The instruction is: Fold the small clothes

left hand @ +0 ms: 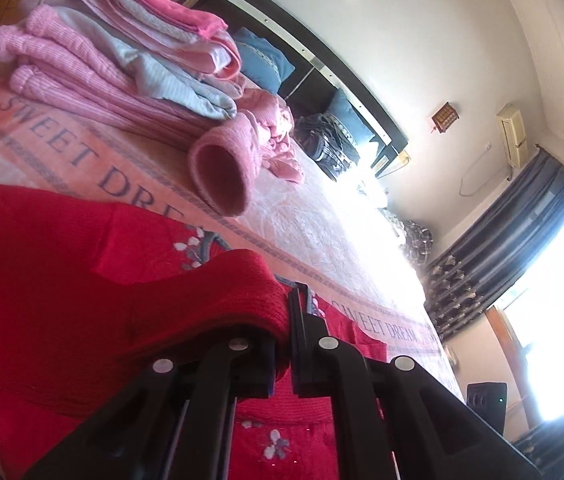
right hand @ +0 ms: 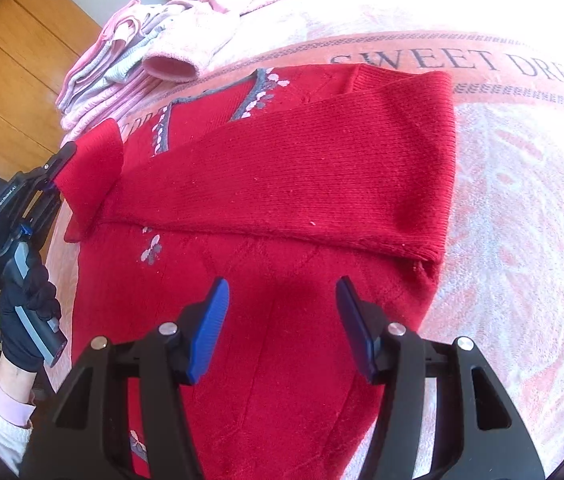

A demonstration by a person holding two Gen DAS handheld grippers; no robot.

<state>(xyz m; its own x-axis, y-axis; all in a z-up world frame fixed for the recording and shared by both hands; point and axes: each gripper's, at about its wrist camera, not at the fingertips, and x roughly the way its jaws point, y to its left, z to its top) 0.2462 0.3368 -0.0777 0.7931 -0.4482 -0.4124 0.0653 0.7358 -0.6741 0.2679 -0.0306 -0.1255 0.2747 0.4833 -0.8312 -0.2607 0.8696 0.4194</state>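
Pinching the red sweater (right hand: 282, 168) sleeve cuff, left gripper (right hand: 60, 168) jaws closed.

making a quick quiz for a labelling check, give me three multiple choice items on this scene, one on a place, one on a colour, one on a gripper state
1. Where is the folded pile of pink and grey clothes?
A. on the bed beyond the red sweater
B. on the floor
C. in a basket

2. What colour are the right gripper's pads?
A. green
B. blue
C. white

3. What is the left gripper doing?
A. open, holding nothing
B. shut on the pink cuff
C. shut on the red sweater's sleeve cuff

Answers: 1 A, the pile lies on the bedspread past the sweater's neckline. 2 B, both pads show blue. 3 C, red knit is clamped between its fingers, while the right gripper is open.
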